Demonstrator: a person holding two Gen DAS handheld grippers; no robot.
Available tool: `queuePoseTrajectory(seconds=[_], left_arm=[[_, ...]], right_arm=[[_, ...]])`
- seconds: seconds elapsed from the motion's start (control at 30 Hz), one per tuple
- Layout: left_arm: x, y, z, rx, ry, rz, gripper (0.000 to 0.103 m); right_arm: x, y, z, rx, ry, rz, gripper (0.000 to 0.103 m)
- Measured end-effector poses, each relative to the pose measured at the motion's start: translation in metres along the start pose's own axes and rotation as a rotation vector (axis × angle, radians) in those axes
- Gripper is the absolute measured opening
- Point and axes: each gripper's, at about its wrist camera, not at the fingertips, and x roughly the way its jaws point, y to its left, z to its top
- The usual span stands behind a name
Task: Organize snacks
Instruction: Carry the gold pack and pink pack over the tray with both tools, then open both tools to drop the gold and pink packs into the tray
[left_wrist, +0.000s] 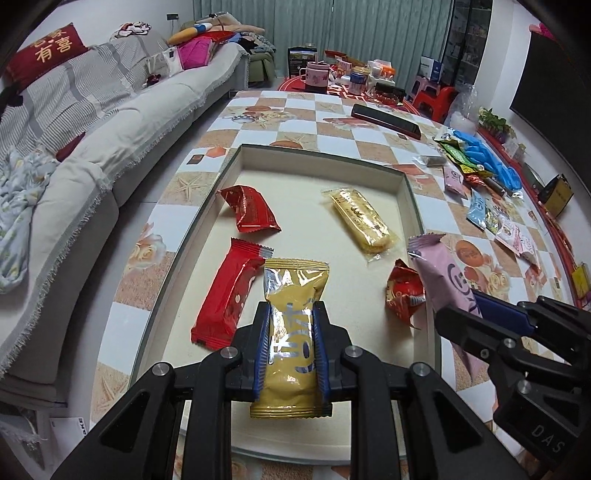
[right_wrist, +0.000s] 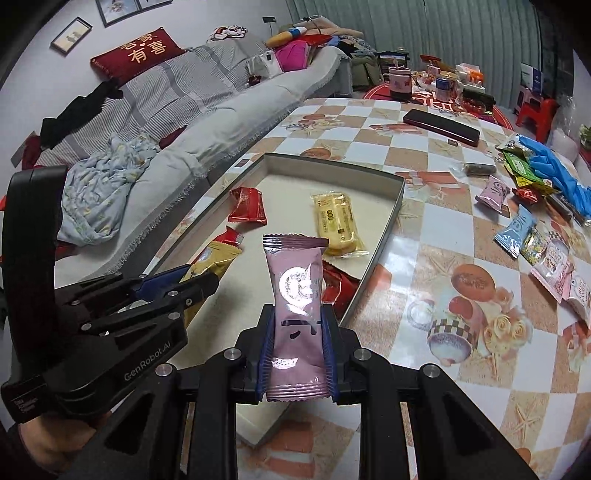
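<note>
The left gripper (left_wrist: 290, 321) is clamped on a gold snack packet (left_wrist: 291, 332), its blue pads pressing the packet's two long edges while the packet hangs lengthwise above the shallow tray (left_wrist: 236, 162). The right gripper (right_wrist: 298, 325) is clamped the same way on a pink snack packet (right_wrist: 297, 295), held over the tray's near right corner. Seen from the left wrist, the pink packet juts up beside the tray's right rim.

Inside the tray lie a long red packet (left_wrist: 225, 295) just left of the gold one, a crumpled red packet (left_wrist: 249, 208) farther back, a pale yellow packet (left_wrist: 360, 219) toward the right wall, and a small red wrapper (left_wrist: 402, 291) near the right rim, which may be touching it, though the pink packet partly hides that spot.

The tray sits on a checkered surface (right_wrist: 424, 229). Well apart to the right lies a loose spread of snacks (right_wrist: 535, 243) alongside a blue glove (right_wrist: 554, 170). A dark flat case (right_wrist: 441, 125) rests beyond the tray.
</note>
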Motion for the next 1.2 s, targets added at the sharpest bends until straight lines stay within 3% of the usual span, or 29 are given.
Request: queuePoseTrajectory(seconds=[0.5,0.87,1.07,1.13,1.2], left_arm=[[0.019,0.02,0.022,-0.065,0.032,-0.026,0.023],[0.036,0.011,0.037,-0.014,0.054,0.003,0.023],[0.051,0.012,0.044,-0.004,0.088,0.026,0.024],[0.054,0.018,0.045,-0.03,0.1,0.012,0.031],[0.053,0.023,0.044,-0.05,0.094,-0.008,0.05]], right_arm=[[0.021,0.004,0.024,-0.025,0.015,-0.045,0.025],[0.039,0.007,0.037,-0.036,0.031,-0.057,0.025],[0.061,0.006,0.044,-0.041,0.083,-0.054,0.026],[0.066,0.006,0.047,-0.041,0.108,-0.025,0.026],[0.063,0.004,0.049,-0.034,0.098,-0.003,0.026]])
